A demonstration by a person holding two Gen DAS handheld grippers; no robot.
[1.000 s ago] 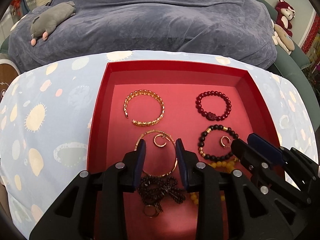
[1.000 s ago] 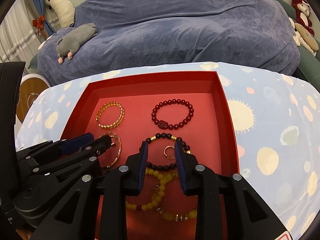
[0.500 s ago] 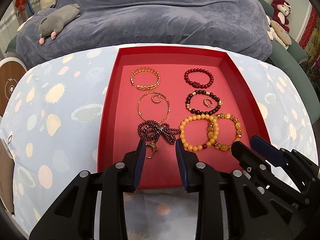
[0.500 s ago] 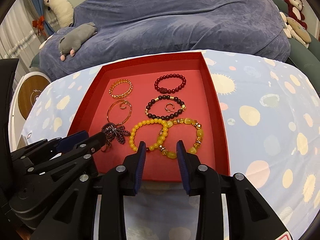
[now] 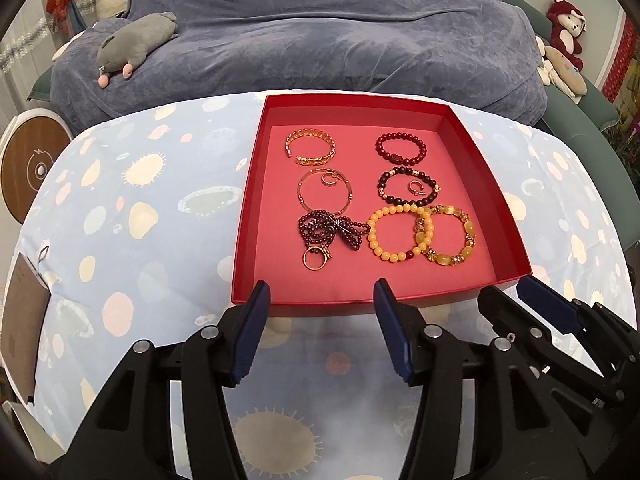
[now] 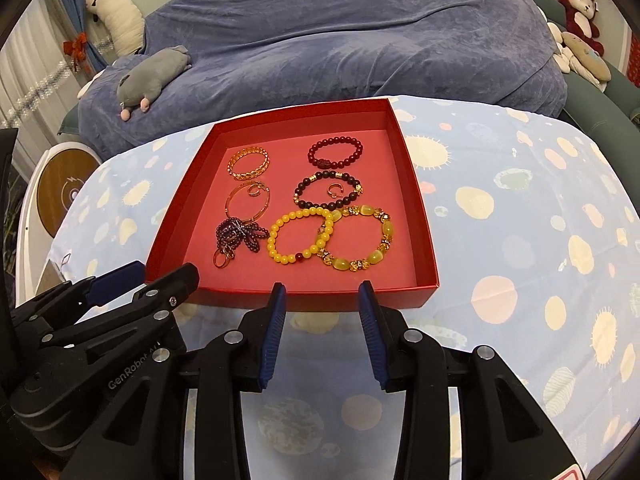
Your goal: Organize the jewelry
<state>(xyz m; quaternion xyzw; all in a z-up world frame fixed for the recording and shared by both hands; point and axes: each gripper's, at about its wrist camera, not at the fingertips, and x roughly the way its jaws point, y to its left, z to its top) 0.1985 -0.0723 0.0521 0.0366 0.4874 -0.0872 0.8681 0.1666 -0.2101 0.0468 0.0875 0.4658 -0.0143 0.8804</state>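
Note:
A red tray (image 5: 256, 184) (image 6: 416, 216) on the spotted cloth holds several pieces in two columns: a gold chain bangle (image 5: 310, 147), a thin gold bangle (image 5: 325, 194), a dark bead string (image 5: 332, 232) with a ring (image 5: 314, 258), a red bead bracelet (image 5: 401, 149), a dark bead bracelet (image 5: 408, 188), two yellow bead bracelets (image 5: 400, 234) (image 6: 356, 238). My left gripper (image 5: 322, 296) is open and empty, just before the tray's near wall. My right gripper (image 6: 322, 296) is open and empty beside it, also before the near wall.
A blue blanket-covered bed (image 5: 320, 32) lies behind the table, with a grey plush toy (image 5: 136, 46). Plush toys (image 5: 566, 36) sit at the far right. A round white device (image 5: 32, 160) stands at the left. A brown card (image 5: 20, 320) lies at the table's left edge.
Both grippers have pulled back from over the jewelry to outside the tray's near wall. Their jaws have opened wider. The jewelry has not moved.

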